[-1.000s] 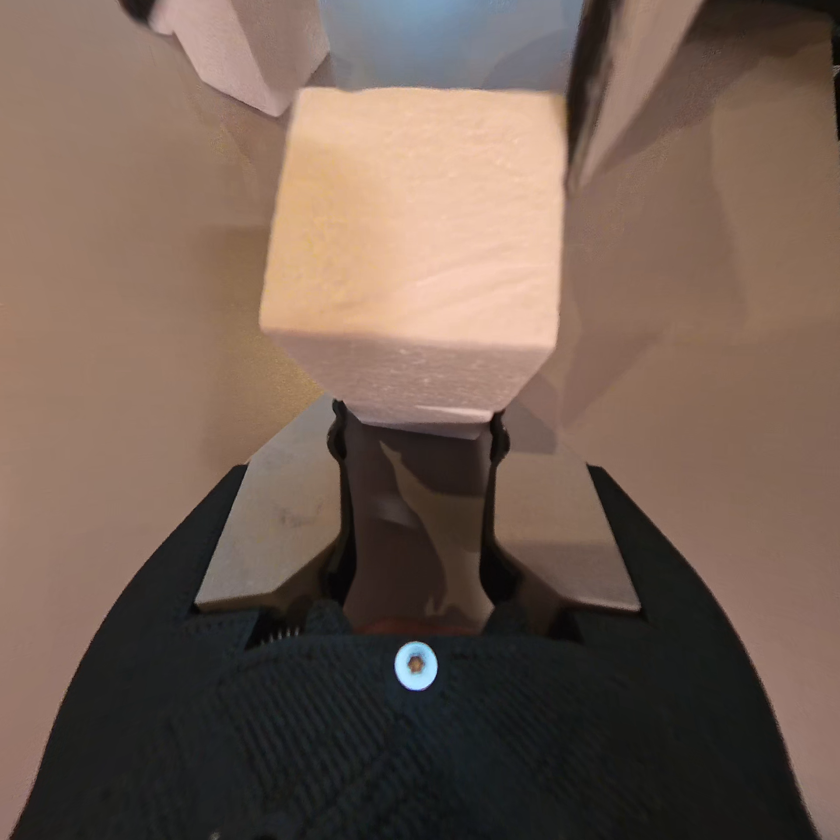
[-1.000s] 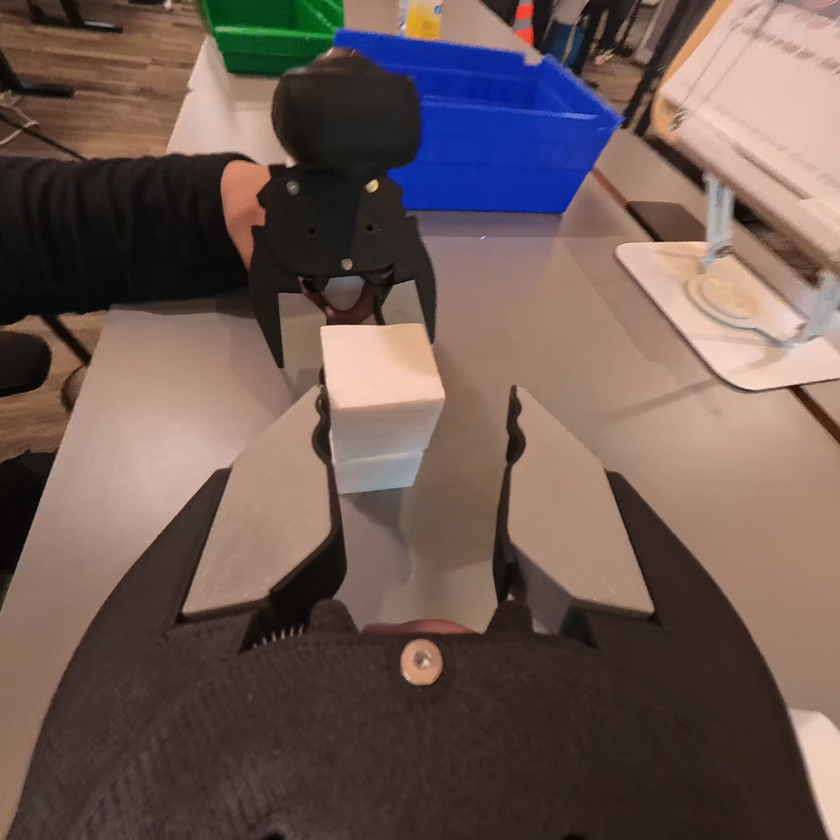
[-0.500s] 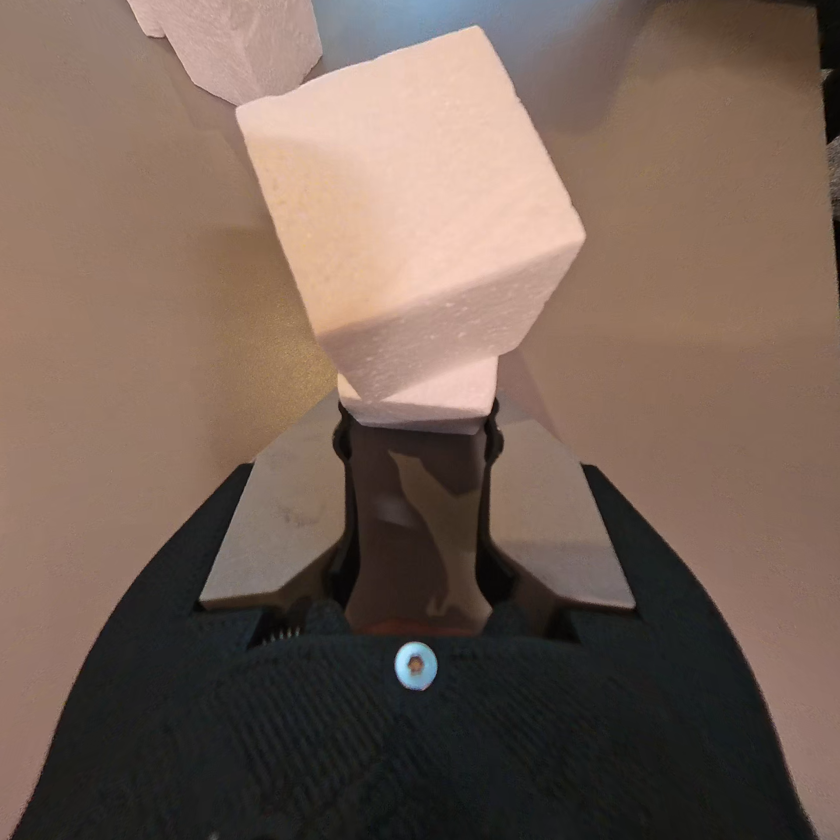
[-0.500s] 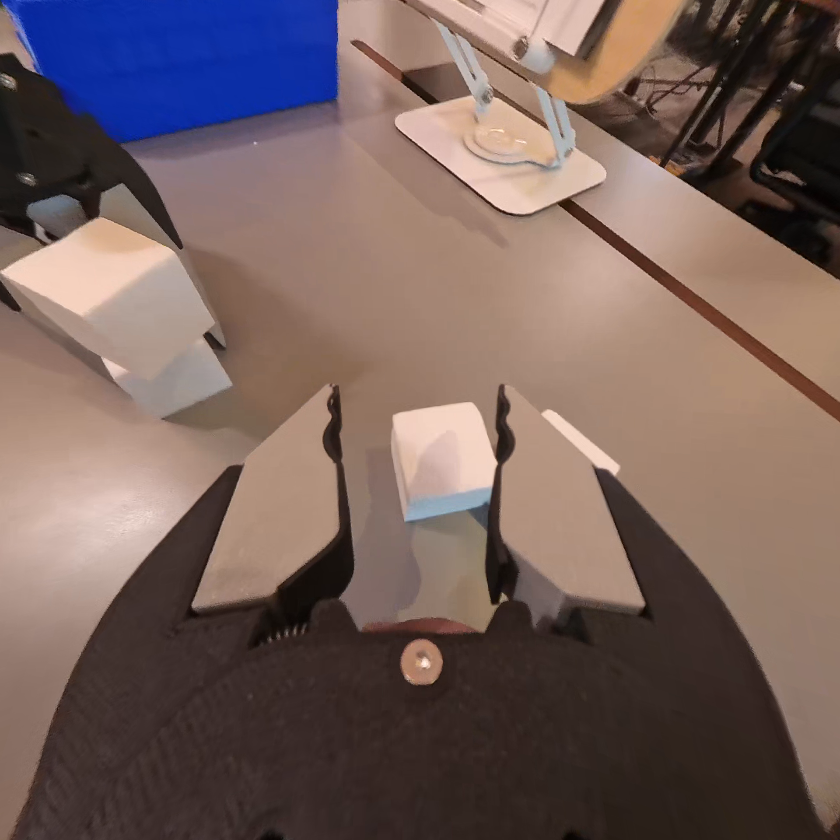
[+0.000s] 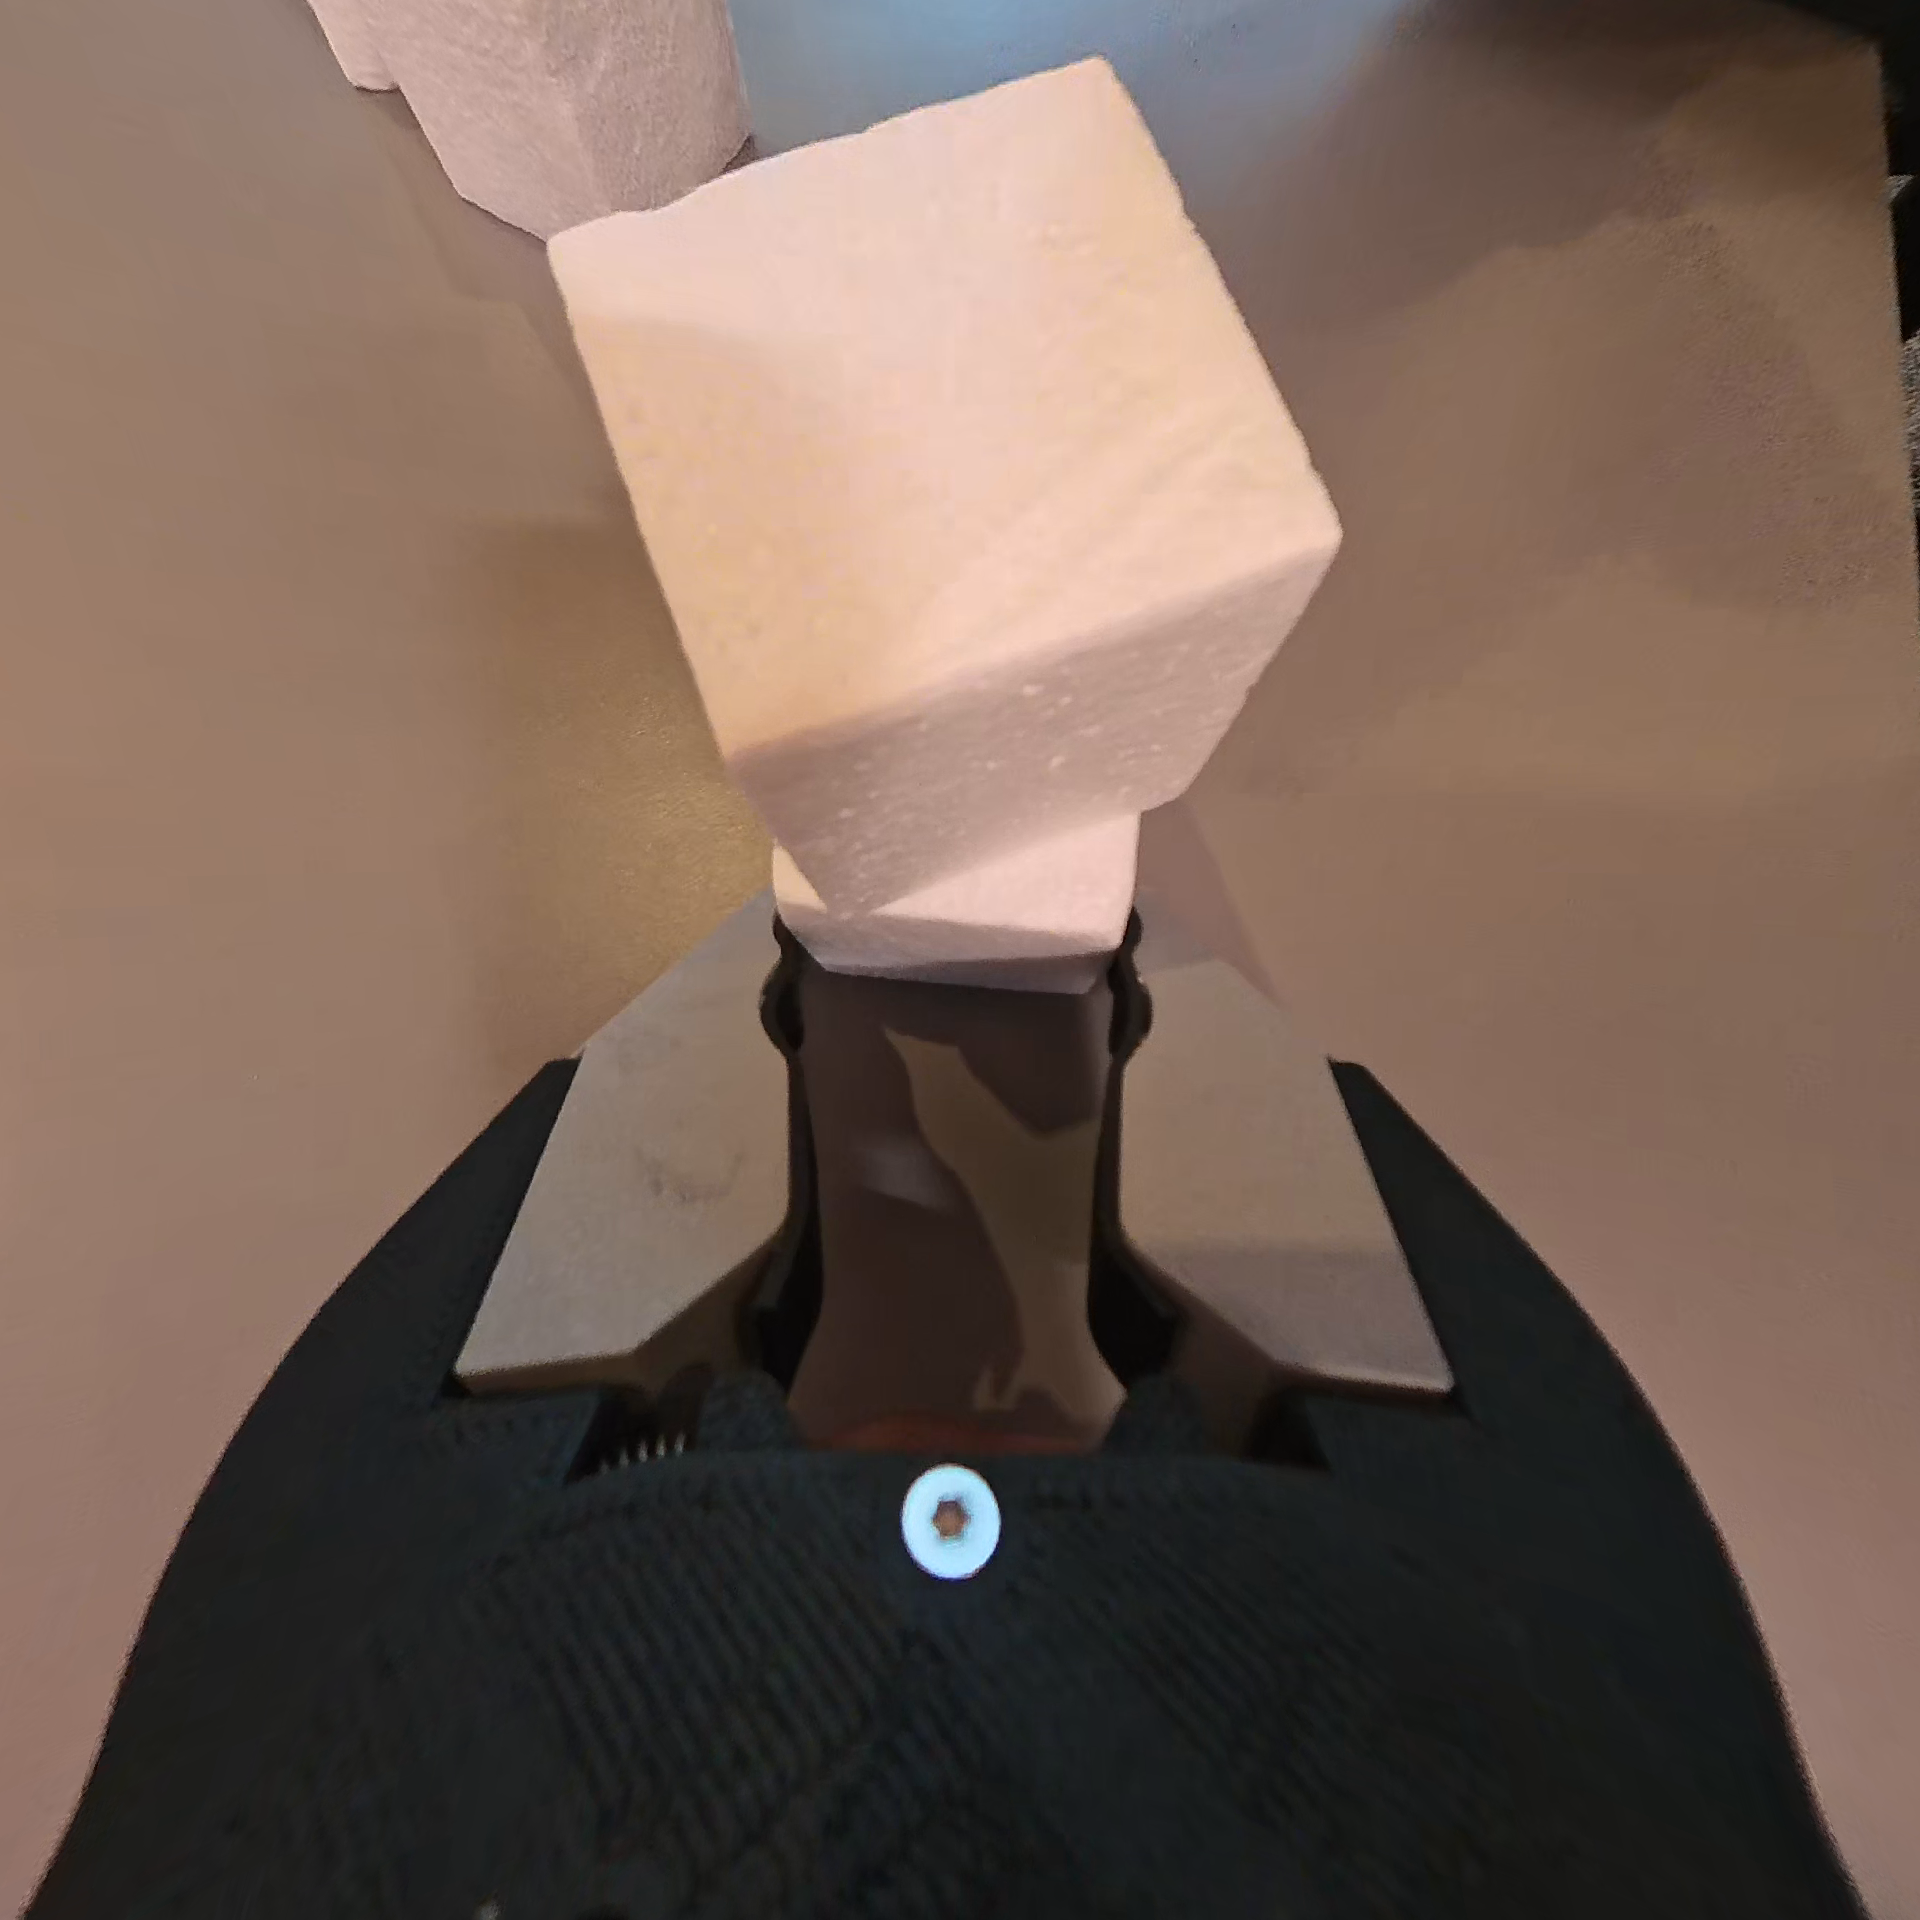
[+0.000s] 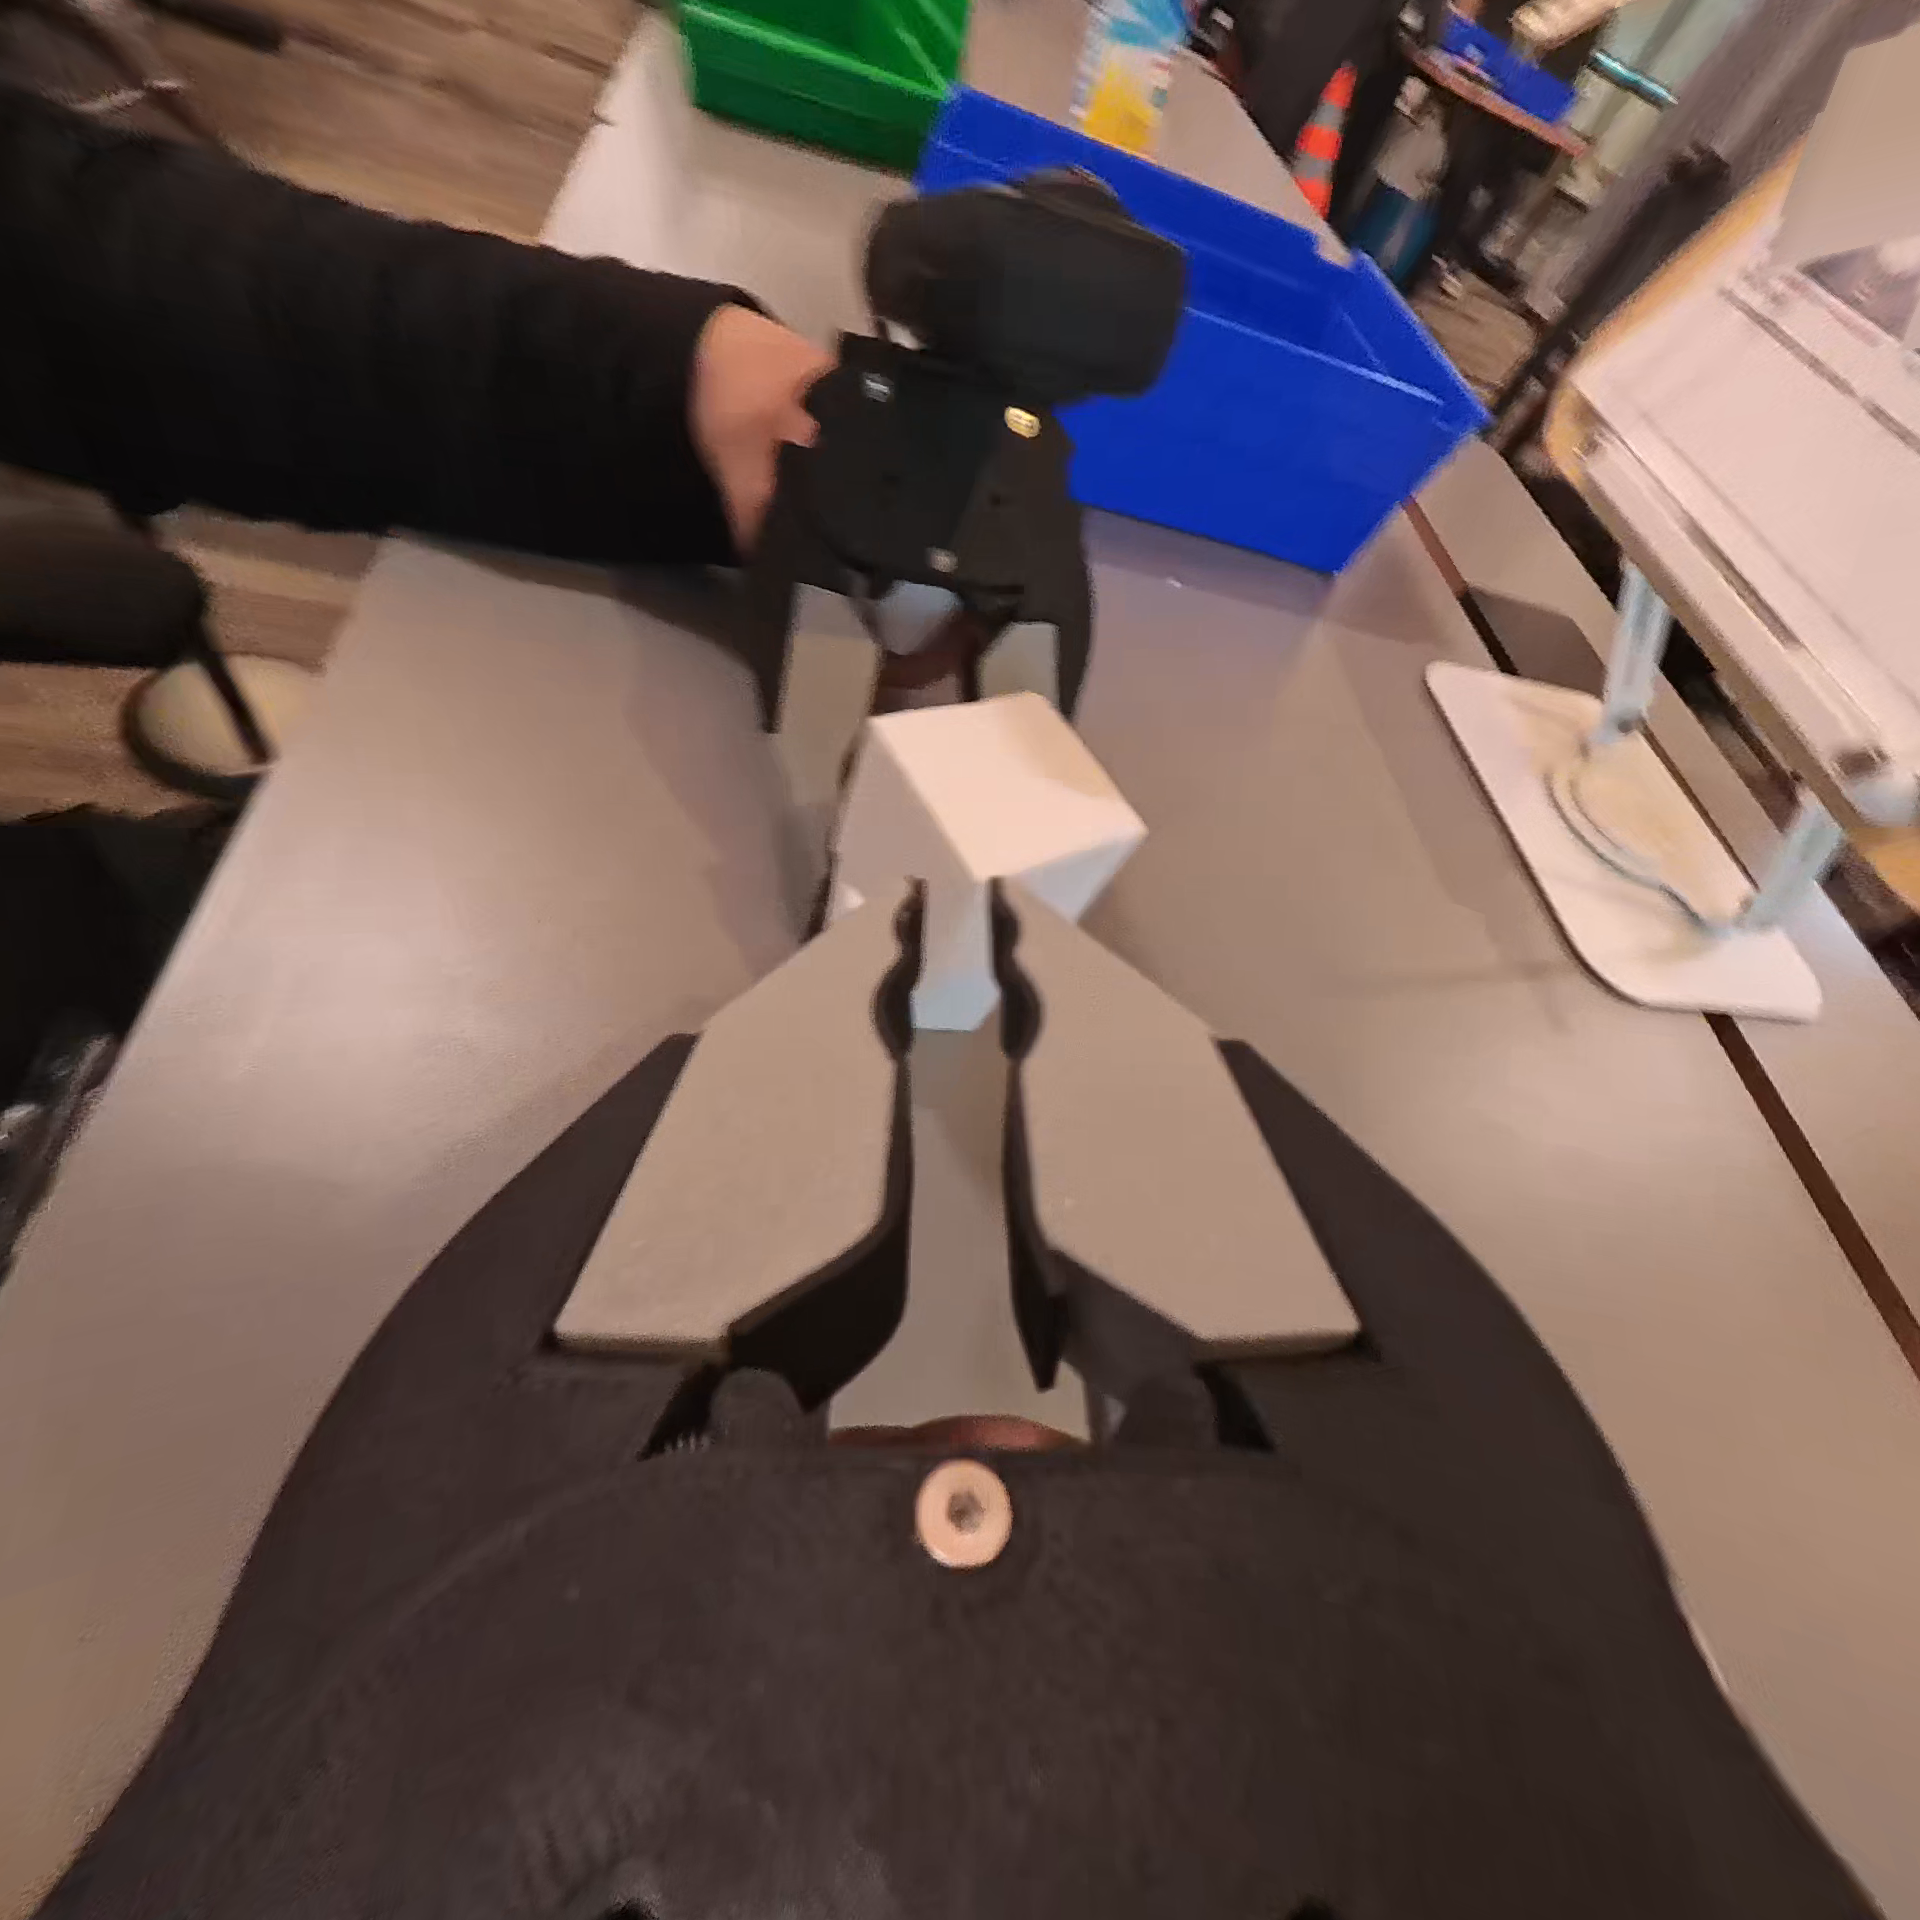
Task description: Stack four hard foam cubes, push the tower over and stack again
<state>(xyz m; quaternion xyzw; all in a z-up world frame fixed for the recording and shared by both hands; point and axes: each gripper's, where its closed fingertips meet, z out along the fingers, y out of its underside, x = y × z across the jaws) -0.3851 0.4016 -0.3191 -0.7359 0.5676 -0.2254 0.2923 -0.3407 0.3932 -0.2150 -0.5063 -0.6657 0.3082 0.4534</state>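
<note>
Top cube sat twisted, corner toward you, on bottom cube, which your L gripper clamped. R gripper narrow, state unclear.

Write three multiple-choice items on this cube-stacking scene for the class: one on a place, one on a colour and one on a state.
1. Where does the top foam cube rest?
A. On the lower foam cube
B. Inside a bin
C. On the white stand base

2. What colour is the bin nearest the stack?
A. Green
B. Red
C. Blue

3. How does the top foam cube sit?
A. Square with the cube below it
B. Twisted, with corners overhanging
C. Toppled onto the table

Answers:
1. A. Both wrist views show it directly on the other cube.
2. C. The blue bin stands just beyond the stack, and the green one is farther back.
3. B. In the left wrist view its edges run at an angle to the cube beneath.
</note>
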